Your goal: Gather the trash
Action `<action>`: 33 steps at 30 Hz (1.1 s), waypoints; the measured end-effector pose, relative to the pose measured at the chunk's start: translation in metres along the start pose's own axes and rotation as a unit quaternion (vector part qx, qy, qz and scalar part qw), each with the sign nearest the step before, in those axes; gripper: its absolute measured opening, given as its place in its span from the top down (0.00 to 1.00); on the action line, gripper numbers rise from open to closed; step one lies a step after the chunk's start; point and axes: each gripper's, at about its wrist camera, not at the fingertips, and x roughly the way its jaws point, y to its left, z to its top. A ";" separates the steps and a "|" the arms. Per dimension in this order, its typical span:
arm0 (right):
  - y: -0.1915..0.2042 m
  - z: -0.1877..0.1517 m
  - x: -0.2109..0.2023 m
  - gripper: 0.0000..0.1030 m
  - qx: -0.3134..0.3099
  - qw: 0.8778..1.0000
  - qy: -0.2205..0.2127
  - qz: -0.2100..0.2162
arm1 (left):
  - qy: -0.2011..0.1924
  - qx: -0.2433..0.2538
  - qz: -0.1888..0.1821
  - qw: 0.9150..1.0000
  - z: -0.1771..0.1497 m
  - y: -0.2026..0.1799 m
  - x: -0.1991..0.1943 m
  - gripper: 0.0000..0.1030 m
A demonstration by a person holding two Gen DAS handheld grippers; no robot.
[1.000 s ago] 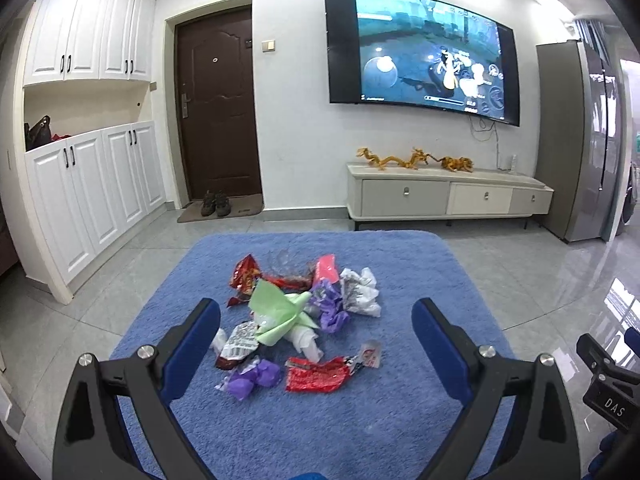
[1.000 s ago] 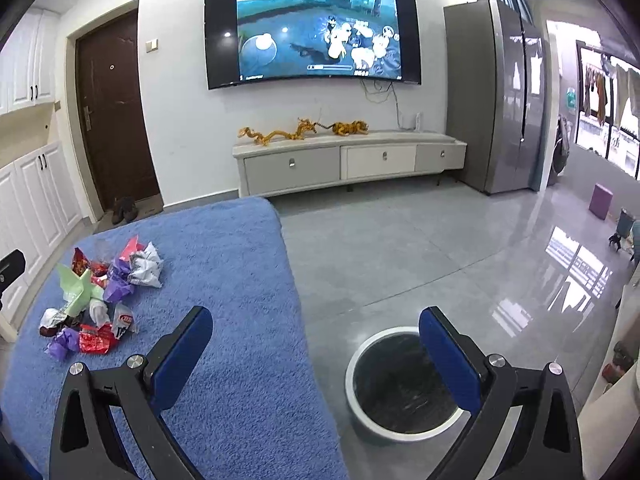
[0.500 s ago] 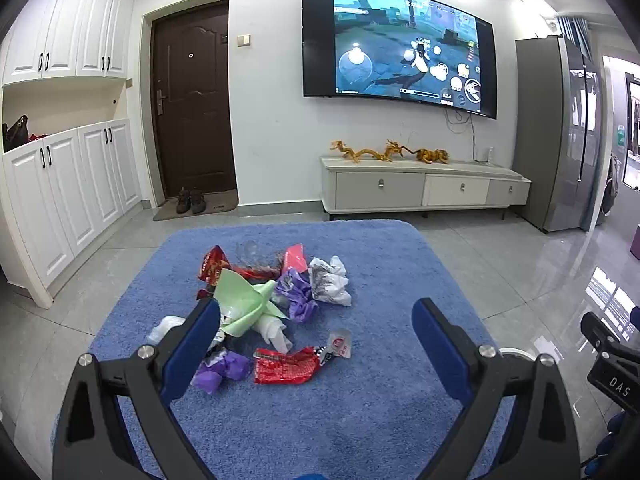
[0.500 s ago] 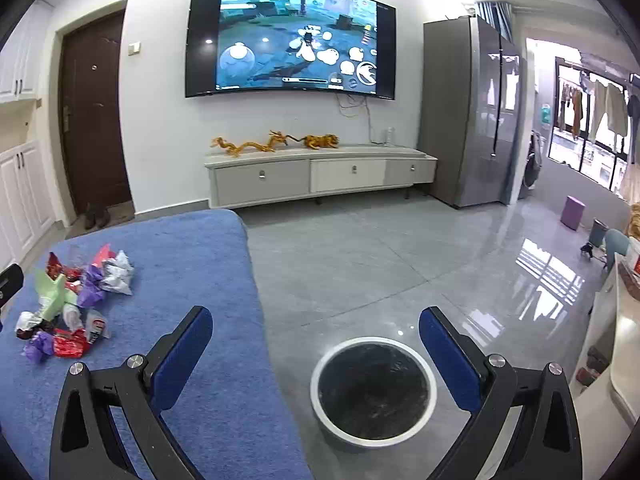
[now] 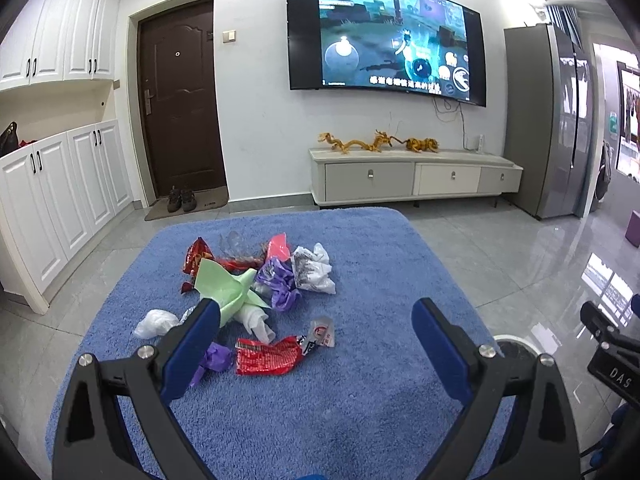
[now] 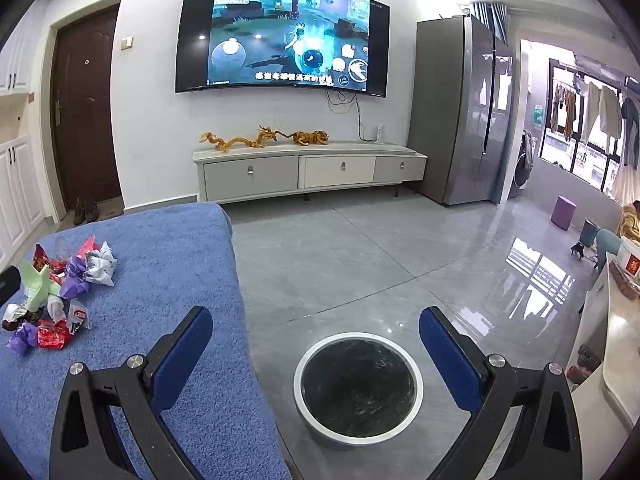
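Observation:
A pile of trash lies on a blue-towelled table (image 5: 360,400): a red wrapper (image 5: 266,356), a small white wrapper (image 5: 322,332), green paper (image 5: 224,290), purple wrappers (image 5: 278,280), crumpled white paper (image 5: 312,270). My left gripper (image 5: 316,320) is open and empty above the table's near side, with the pile between and beyond its fingers. My right gripper (image 6: 316,332) is open and empty above a white-rimmed bin with a black liner (image 6: 358,384) on the floor. The pile also shows at the left in the right wrist view (image 6: 60,284).
The table's right edge (image 6: 240,300) runs beside the bin. Grey tiled floor (image 6: 360,248) stretches to a white TV cabinet (image 6: 308,172) below a wall TV. A fridge (image 6: 460,112) stands right, white cupboards (image 5: 60,192) and a brown door (image 5: 180,100) left.
The left wrist view has shifted so the pile sits more to the left and nearer the left finger. The right wrist view has swung right; the bin is now more centred between the fingers.

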 end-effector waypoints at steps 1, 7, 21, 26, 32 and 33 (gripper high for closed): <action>0.000 0.000 0.000 0.00 0.002 1.000 -0.001 0.002 | 0.001 0.002 0.001 1.000 -0.001 -0.001 0.001 0.06; -0.004 -0.004 -0.001 0.00 0.011 1.000 -0.008 0.005 | 0.007 0.007 -0.005 1.000 -0.001 -0.006 0.002 0.06; -0.018 -0.012 -0.006 0.00 0.037 0.999 -0.024 0.024 | 0.006 -0.001 -0.020 1.000 -0.001 -0.005 -0.005 0.06; -0.017 -0.017 -0.006 0.00 0.032 0.999 -0.017 0.034 | 0.009 0.002 -0.023 1.000 -0.001 -0.006 -0.005 0.06; -0.013 -0.017 -0.006 0.00 0.026 0.999 -0.011 0.043 | 0.024 -0.003 -0.033 0.999 -0.005 -0.002 0.002 0.06; -0.012 -0.017 -0.007 0.00 0.024 0.999 -0.012 0.045 | 0.027 -0.004 -0.035 0.999 -0.006 -0.001 0.004 0.06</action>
